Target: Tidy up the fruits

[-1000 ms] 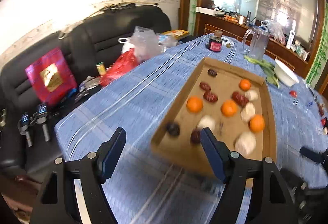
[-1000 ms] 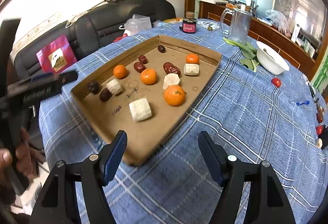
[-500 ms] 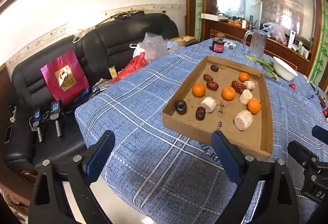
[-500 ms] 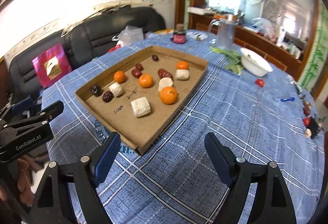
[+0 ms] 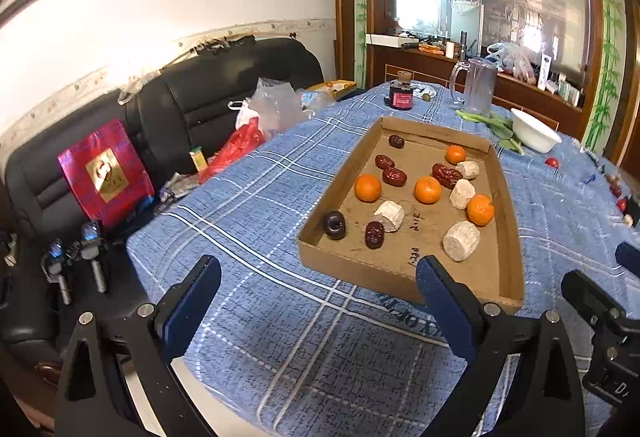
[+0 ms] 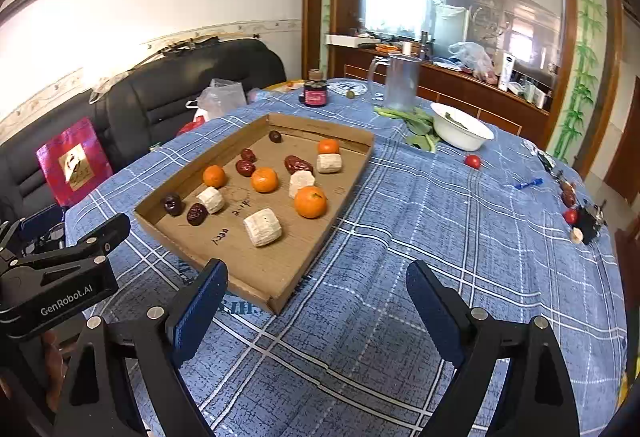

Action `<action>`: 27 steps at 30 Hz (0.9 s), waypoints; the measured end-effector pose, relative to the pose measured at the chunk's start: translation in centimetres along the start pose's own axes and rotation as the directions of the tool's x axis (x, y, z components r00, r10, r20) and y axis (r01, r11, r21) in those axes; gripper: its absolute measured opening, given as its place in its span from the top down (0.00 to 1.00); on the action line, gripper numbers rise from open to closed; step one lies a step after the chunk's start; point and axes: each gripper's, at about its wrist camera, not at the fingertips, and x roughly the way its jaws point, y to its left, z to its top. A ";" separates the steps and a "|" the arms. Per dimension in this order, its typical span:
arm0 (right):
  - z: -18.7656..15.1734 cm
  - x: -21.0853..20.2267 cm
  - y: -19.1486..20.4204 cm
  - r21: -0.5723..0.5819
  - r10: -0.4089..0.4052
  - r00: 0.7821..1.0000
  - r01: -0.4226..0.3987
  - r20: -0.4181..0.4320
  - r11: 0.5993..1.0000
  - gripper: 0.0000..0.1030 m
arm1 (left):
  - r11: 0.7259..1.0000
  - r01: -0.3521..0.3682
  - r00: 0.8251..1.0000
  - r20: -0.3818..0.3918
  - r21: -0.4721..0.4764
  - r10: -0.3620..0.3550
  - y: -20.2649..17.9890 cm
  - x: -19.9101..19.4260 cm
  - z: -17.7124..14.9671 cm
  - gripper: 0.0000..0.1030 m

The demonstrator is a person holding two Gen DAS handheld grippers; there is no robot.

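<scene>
Cardboard tray [image 6: 304, 253] sat on blue plaid tablecloth [image 6: 420, 229] w/ four tangerines [image 6: 310, 201], dark red dates [image 6: 245, 167] & pale cut chunks [image 6: 262, 226] loose inside. Left gripper [image 5: 318, 279] was wide open, nothing btwn pads, just short of tray's near edge. Right gripper [image 6: 316, 279] was opening, empty, over tray's near corner.

I read "GenRobot.AI" in white on the side of my left gripper [image 6: 60, 277], seen from the right wrist. The tray [image 6: 280, 277] floor carries handwritten black marks, too small for me to make out. Dark print on the cloth [image 6: 400, 237] by the tray's near edge is partly hidden; I cannot read it.
</scene>
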 end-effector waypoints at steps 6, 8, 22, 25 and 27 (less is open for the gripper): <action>-0.2 -0.1 0.1 0.009 -0.050 0.999 0.050 -0.008 0.999 0.09 | 0.998 -0.054 0.997 0.060 0.008 0.054 -0.1 -0.2 -0.1 0.05; -0.4 -0.1 0.0 0.012 -0.063 0.998 0.063 -0.012 0.998 0.09 | 0.994 -0.102 0.992 0.080 0.036 0.099 -0.6 -0.5 -0.1 0.05; -1.0 -0.3 -0.2 0.041 -0.110 0.993 0.112 -0.035 0.993 0.09 | 0.999 0.046 0.998 0.030 0.023 -0.047 0.2 0.5 0.1 0.05; -1.0 -0.4 -0.1 0.037 -0.108 0.993 0.110 -0.036 0.993 0.09 | 0.998 0.052 0.998 0.033 0.024 -0.053 0.2 0.4 -0.1 0.05; -1.0 -0.5 0.0 0.029 -0.109 0.993 0.110 -0.037 0.994 0.09 | 0.998 0.055 0.998 0.029 0.024 -0.056 0.2 0.5 -0.3 0.05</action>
